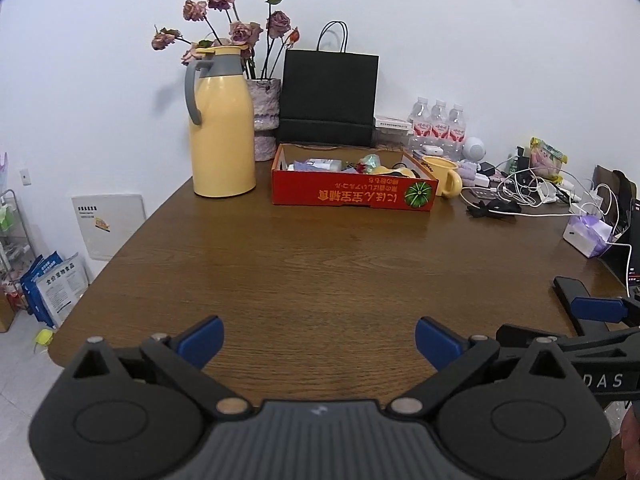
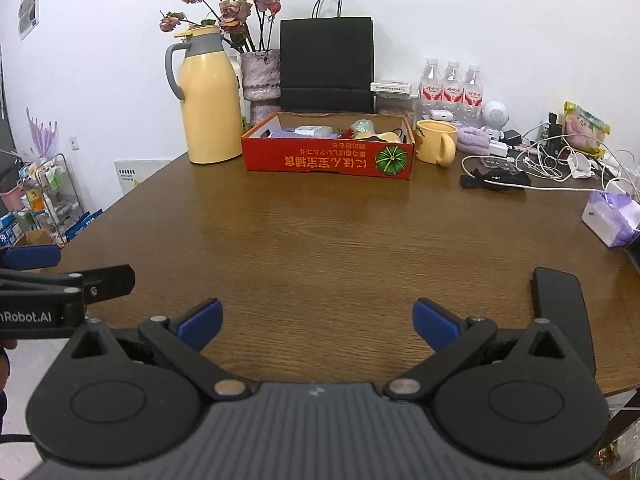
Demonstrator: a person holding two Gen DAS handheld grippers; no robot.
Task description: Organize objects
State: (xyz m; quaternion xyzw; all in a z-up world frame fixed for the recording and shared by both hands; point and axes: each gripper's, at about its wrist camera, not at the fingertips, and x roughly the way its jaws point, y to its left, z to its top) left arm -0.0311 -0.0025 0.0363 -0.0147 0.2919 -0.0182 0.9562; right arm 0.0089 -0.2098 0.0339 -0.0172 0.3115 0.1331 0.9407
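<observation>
A shallow red cardboard box point(image 1: 352, 194) point(image 2: 328, 158) with several small items inside sits at the back of the brown wooden table point(image 1: 320, 264) point(image 2: 320, 232). My left gripper point(image 1: 319, 340) hovers open over the table's near edge, nothing between its blue pads. My right gripper point(image 2: 317, 322) is open too, empty, at the near edge, beside the left one. Part of the right gripper shows at the right edge of the left wrist view, and part of the left gripper at the left edge of the right wrist view.
A yellow thermos jug point(image 1: 222, 128) point(image 2: 206, 100), a vase of dried roses point(image 1: 264, 120), a black paper bag point(image 1: 330, 98) and a yellow mug point(image 1: 442, 176) point(image 2: 436, 146) flank the box. Water bottles point(image 2: 452, 84), tangled cables point(image 2: 544, 164) and a tissue pack point(image 2: 610, 218) crowd the right side. A black flat object point(image 2: 558, 300) lies near right.
</observation>
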